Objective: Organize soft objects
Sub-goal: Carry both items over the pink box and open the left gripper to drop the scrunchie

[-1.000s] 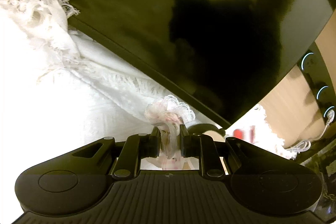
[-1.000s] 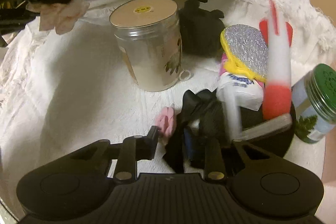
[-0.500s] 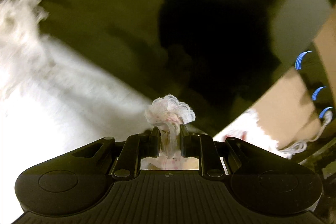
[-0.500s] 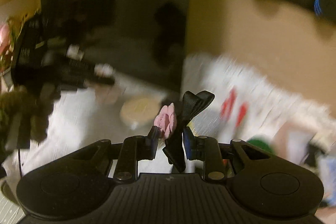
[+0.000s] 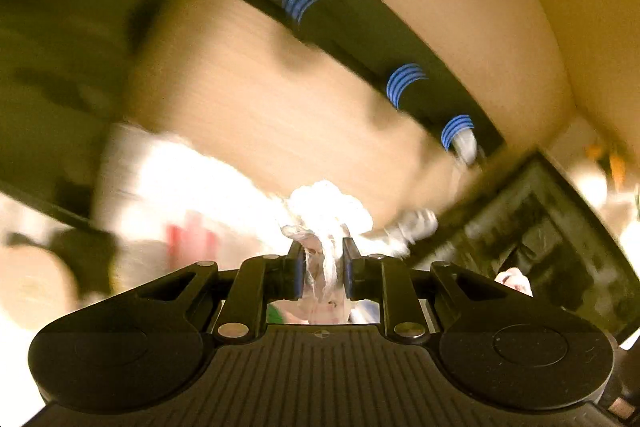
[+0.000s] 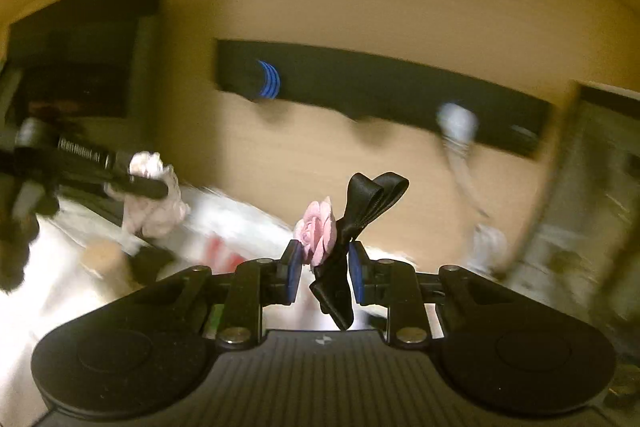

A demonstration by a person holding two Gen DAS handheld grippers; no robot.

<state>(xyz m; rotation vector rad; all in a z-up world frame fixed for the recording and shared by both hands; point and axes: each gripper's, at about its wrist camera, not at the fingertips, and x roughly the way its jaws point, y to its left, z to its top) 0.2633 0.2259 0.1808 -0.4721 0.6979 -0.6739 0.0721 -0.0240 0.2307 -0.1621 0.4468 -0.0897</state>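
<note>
While both views blur, the left gripper (image 5: 323, 269) fingers pinch a lace scrap (image 5: 328, 219), its frill rising just beyond the tips. The right gripper (image 6: 325, 269) fingers clamp a black bow (image 6: 360, 223) with a pink rose (image 6: 316, 231) between them. Beyond, a white cloth (image 6: 248, 223); farther, a dark bar (image 6: 380, 91) on the wall.

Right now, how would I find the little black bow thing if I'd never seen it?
Find the wooden wall with the long black rail. Below it, at the bottom middle, is the right gripper, shut on the black ribbon bow. It is shiny and dark with a pink rose beside it, unlike the pale lacy scrunchie in the left gripper.
</note>
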